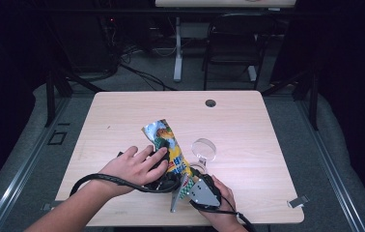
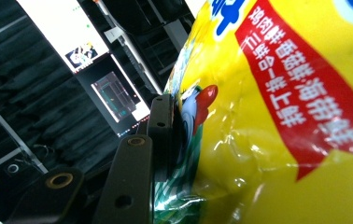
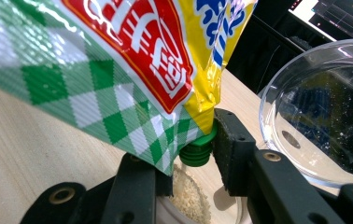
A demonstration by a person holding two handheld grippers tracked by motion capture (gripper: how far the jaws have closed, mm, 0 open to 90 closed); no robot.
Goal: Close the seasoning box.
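Grip status, left side: the left gripper [image 1: 163, 166] holds the yellow, red and green printed foil pouch [image 1: 170, 147] across its body. In the left gripper view one black pad [image 2: 161, 135] lies flat against the foil beside a cartoon print, and the pouch [image 2: 277, 116] bulges past it; the opposite pad is hidden behind the pouch. The person's left hand [image 1: 132, 168] wraps over this gripper in the high view.

Grip status, right side: the right gripper [image 1: 195, 186] is closed around the lower corner of the pouch [image 3: 132, 70]. In the right gripper view the green plastic spout cap [image 3: 198, 150] at that corner sits between the two black jaws, its side against the right-hand pad [image 3: 233, 149]; whether the left-hand jaw presses on the checked foil cannot be told. The right hand [image 1: 221, 198] carries this gripper, with a grey three-cornered plate [image 1: 202, 192] on top.

Pouch position: raised above the light wooden table [image 1: 248, 130], tilted, with its silver opened end toward the far side and its spout corner toward the person.

Adjacent items: a clear round plastic dish [image 1: 203, 150] stands just beside the pouch, on the table. Directly under the spout, the right gripper view shows a container holding pale fine grains [image 3: 188, 198].
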